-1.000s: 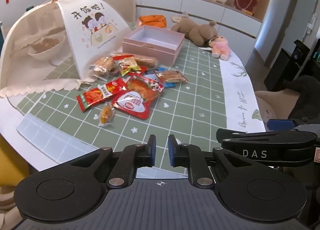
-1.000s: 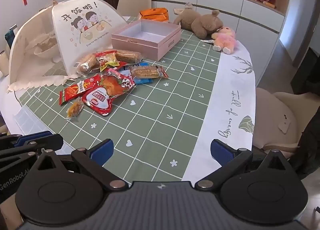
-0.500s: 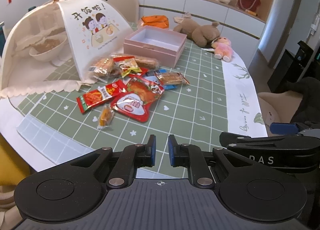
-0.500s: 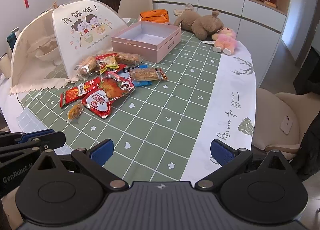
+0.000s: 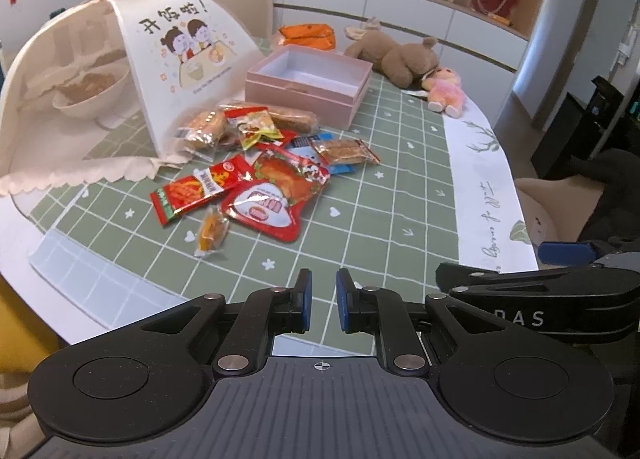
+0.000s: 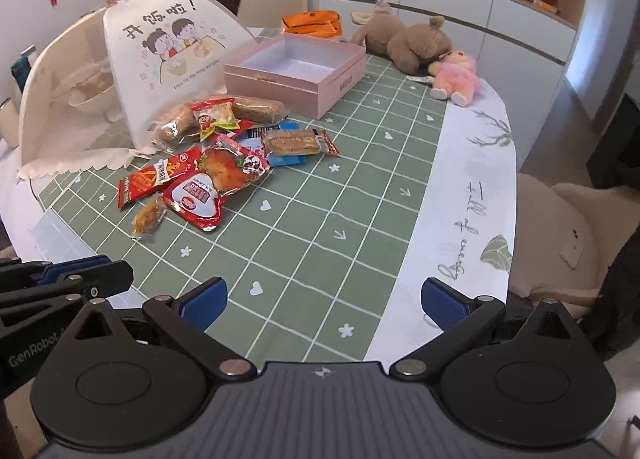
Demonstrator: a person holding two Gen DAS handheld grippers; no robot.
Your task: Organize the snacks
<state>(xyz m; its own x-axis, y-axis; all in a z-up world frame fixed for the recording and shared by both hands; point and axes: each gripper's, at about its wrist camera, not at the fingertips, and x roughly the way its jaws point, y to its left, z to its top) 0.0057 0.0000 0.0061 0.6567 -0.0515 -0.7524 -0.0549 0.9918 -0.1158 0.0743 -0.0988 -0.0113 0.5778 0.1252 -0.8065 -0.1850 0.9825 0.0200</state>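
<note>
We see the left tongs [image 5: 322, 301] closed on nothing at bottom centre, above the desk [image 5: 380, 227]. The right tongs [image 6: 324, 305] stand wide open, empty. Snack packets [image 6: 224, 155] lie centre-left, before the pink box [image 6: 296, 73].

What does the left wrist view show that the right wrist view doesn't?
Only the left wrist view: the left gripper, jaws nearly together with nothing between them, and a black cabinet at far right. Only the right wrist view: the right gripper, jaws wide apart and empty, and a beige chair beside the table. Both: the snack pile, the empty pink box, the mesh food cover and the plush toys.
</note>
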